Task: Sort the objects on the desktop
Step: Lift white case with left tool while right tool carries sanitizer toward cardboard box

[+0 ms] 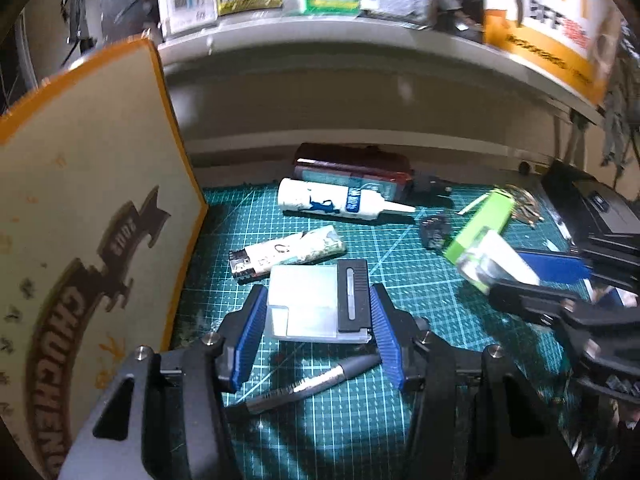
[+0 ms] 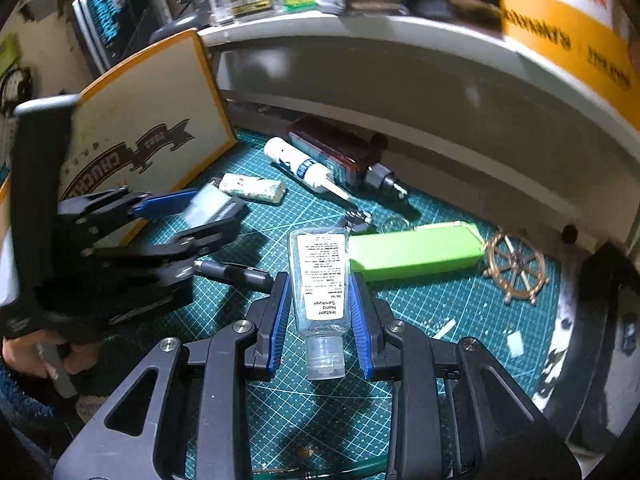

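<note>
My left gripper [image 1: 318, 294] is shut on a small clear plastic case with a black end [image 1: 316, 300], its blue pads against both sides, just above the green cutting mat [image 1: 360, 420]. The right wrist view shows this gripper [image 2: 204, 212] at the left with the case [image 2: 208, 204] between its fingers. My right gripper [image 2: 319, 280] is shut on a clear hand sanitizer bottle [image 2: 320, 276], cap toward the camera, above the mat [image 2: 420, 312]. In the left wrist view that bottle [image 1: 496, 260] hangs at the right.
On the mat lie a patterned lighter [image 1: 288, 254], a white glue tube [image 1: 336, 202], a dark red bottle [image 1: 352, 164], a grey pen [image 1: 320, 380], a green box [image 2: 416, 252] and a ship-wheel ornament [image 2: 516, 268]. An orange-edged board [image 1: 88, 220] stands left. A cluttered shelf [image 1: 360, 40] overhangs.
</note>
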`<state>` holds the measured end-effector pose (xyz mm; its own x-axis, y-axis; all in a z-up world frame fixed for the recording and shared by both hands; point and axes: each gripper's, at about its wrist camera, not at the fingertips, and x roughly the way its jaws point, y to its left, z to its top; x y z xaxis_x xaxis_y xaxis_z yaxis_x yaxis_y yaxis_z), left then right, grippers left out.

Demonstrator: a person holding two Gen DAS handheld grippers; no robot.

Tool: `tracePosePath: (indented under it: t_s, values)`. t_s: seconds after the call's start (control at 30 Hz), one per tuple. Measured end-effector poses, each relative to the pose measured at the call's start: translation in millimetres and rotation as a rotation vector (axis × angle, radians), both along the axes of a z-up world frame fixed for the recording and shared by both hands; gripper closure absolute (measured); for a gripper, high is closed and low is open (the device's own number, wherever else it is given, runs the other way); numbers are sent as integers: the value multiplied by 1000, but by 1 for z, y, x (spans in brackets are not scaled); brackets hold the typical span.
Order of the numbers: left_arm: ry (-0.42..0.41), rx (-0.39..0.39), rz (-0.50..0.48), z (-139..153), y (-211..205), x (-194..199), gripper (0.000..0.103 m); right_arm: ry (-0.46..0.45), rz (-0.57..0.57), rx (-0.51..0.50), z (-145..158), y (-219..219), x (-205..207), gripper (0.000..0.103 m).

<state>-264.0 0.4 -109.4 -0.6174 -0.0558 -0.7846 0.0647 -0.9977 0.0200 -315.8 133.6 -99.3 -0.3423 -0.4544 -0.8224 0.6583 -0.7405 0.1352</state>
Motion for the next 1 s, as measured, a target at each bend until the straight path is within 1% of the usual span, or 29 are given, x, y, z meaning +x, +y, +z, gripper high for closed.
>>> tracePosePath:
  t_s: [0.17,0.43,0.73,0.87,1.0]
  values:
    - [13,-14,-25,8,7,13,52,-17,-49,17,-2,2,2,76]
    - [41,-4,-80,27,22,45,52,-32,-79,48,11,1,33,76]
    - [93,1,-126,54,21,93,52,26,-130,73,46,6,82,76]
    - [102,1,-140,58,20,115,52,30,-170,103,50,10,103,76]
    - [111,11,-153,62,16,139,52,23,-207,96,52,17,129,76]
